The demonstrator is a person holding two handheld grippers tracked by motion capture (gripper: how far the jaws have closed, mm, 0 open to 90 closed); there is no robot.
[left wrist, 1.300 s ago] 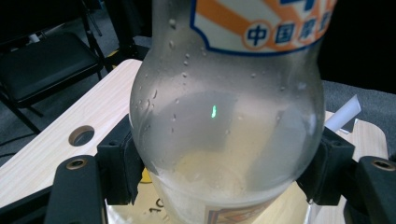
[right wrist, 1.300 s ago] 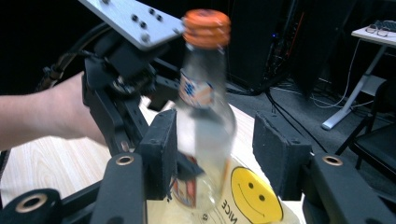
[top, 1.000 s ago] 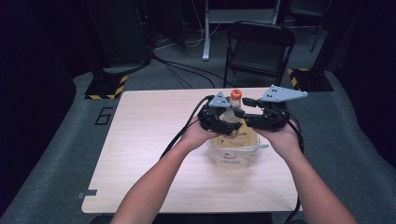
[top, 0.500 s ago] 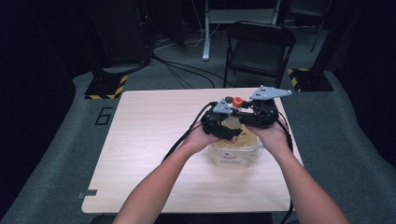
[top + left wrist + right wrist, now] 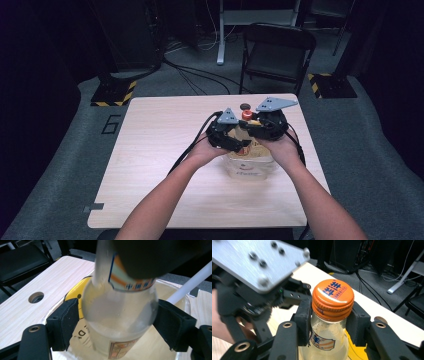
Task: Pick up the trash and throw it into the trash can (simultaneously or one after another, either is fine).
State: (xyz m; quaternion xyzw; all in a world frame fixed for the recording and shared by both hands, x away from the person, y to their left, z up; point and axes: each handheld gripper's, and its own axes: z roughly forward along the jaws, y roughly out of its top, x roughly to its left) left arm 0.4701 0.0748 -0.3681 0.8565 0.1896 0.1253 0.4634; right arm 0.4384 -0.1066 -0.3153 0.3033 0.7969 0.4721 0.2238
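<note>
Comparing with a second ago: both your hands have dropped and the bottle (image 5: 245,131) has gone down with them into the clear container (image 5: 250,169) near the table's (image 5: 150,150) right side. The orange cap (image 5: 333,299) sat higher above the grippers then; now it is level with them.

Left gripper (image 5: 113,322): its jaws have just been opening. In the left gripper view the bottle's wide body sits between them, but the left pad (image 5: 65,321) stands clear of the glass, with the yellow thing (image 5: 75,293) in the container showing through the gap. The right pad looks just at the bottle's edge; I can't tell whether it touches. Read it as released, bottle between the jaws, not clamped.

Right gripper (image 5: 329,322): jaws closed in a second ago and have since settled. In the right gripper view both pads press the bottle at the cap and neck, so it's grasping the bottle at the top, upright.

My read: you're at the set-down. The left has let go of the body, and the right alone carries the bottle. Whether the base rests on the container floor yet is hidden.
</note>
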